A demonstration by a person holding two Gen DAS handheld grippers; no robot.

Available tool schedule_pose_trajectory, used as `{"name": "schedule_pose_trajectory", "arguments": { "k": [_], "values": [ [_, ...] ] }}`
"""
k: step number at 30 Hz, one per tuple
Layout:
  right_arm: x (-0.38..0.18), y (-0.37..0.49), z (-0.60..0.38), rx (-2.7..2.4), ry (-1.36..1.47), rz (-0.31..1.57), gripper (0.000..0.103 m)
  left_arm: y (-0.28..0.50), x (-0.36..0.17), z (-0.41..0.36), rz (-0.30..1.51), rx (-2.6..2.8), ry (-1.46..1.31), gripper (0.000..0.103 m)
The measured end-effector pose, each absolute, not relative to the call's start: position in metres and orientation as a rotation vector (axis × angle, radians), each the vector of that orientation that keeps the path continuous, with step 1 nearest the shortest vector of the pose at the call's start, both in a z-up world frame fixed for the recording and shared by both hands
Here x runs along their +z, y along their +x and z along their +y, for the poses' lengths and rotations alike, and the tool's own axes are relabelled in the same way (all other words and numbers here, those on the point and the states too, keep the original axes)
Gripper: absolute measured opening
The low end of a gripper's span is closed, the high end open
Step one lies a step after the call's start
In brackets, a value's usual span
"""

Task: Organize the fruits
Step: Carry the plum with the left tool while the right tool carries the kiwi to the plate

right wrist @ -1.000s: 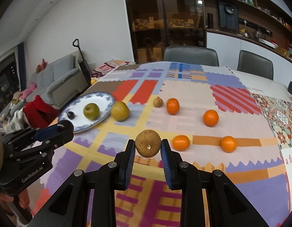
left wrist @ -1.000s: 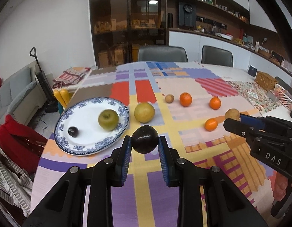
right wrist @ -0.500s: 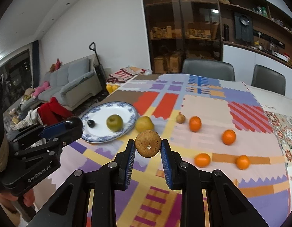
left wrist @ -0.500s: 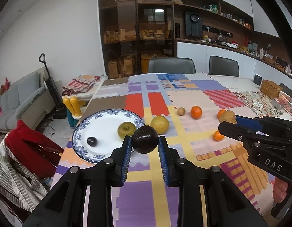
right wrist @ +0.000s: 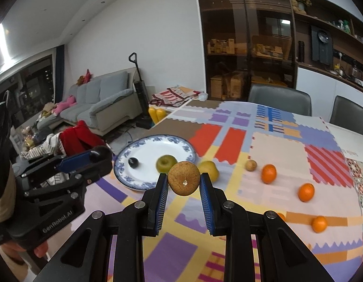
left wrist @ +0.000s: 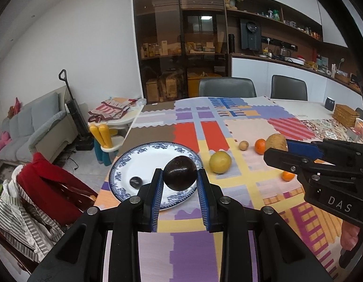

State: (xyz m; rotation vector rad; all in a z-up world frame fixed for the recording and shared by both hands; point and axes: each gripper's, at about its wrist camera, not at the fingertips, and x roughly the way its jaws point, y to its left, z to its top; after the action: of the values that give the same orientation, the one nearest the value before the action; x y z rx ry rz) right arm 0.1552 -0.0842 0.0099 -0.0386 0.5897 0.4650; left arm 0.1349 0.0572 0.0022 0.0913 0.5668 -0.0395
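Observation:
My left gripper (left wrist: 180, 176) is shut on a dark purple-brown fruit (left wrist: 180, 172) and holds it in the air in front of the blue-rimmed white plate (left wrist: 146, 162). A small dark plum (left wrist: 136, 182) lies on the plate, and in the right wrist view a green apple (right wrist: 166, 163) lies there too. My right gripper (right wrist: 184, 183) is shut on a round brown fruit (right wrist: 183, 181), held above the table to the right of the plate (right wrist: 146, 146). A yellow pear (left wrist: 220, 161) lies beside the plate.
Several oranges (right wrist: 268, 173) and a small brown fruit (right wrist: 251, 165) lie spread on the patchwork tablecloth (right wrist: 275, 152). Two grey chairs (left wrist: 227, 87) stand at the far side. A wicker basket (left wrist: 344, 115) sits far right. A red cloth on a chair (left wrist: 47, 188) is left of the table.
Both grippers have lifted and pulled back and to the left, each with its fruit still held. The plate now sits straight behind the left gripper's fruit, which hides the green apple.

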Motion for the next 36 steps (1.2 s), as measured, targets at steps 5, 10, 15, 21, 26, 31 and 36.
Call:
{"name": "schedule_pose_trajectory", "arguments": {
  "k": [5, 10, 15, 21, 26, 31, 36],
  "values": [
    [0.008, 0.168, -0.068, 0.498, -0.032, 0.61, 0.029, 0.143, 0.0, 0.072, 0.574, -0.025, 0.087, 0.029],
    [0.0, 0.183, -0.051, 0.525, -0.033, 0.644, 0.029, 0.153, -0.007, 0.088, 0.583, -0.012, 0.074, 0.029],
    [-0.007, 0.197, -0.036, 0.526, -0.054, 0.661, 0.029, 0.167, -0.017, 0.1, 0.607, -0.011, 0.066, 0.029],
    [-0.016, 0.214, -0.018, 0.539, -0.075, 0.689, 0.029, 0.187, -0.029, 0.113, 0.64, -0.013, 0.057, 0.028],
    [-0.022, 0.231, 0.0, 0.554, -0.108, 0.71, 0.029, 0.211, -0.037, 0.124, 0.674, -0.031, 0.064, 0.028],
    [-0.028, 0.257, 0.018, 0.563, -0.124, 0.745, 0.029, 0.239, -0.045, 0.133, 0.714, -0.05, 0.078, 0.028],
    [-0.033, 0.281, 0.03, 0.565, -0.13, 0.785, 0.029, 0.264, -0.053, 0.142, 0.751, -0.051, 0.095, 0.029]
  ]
}}
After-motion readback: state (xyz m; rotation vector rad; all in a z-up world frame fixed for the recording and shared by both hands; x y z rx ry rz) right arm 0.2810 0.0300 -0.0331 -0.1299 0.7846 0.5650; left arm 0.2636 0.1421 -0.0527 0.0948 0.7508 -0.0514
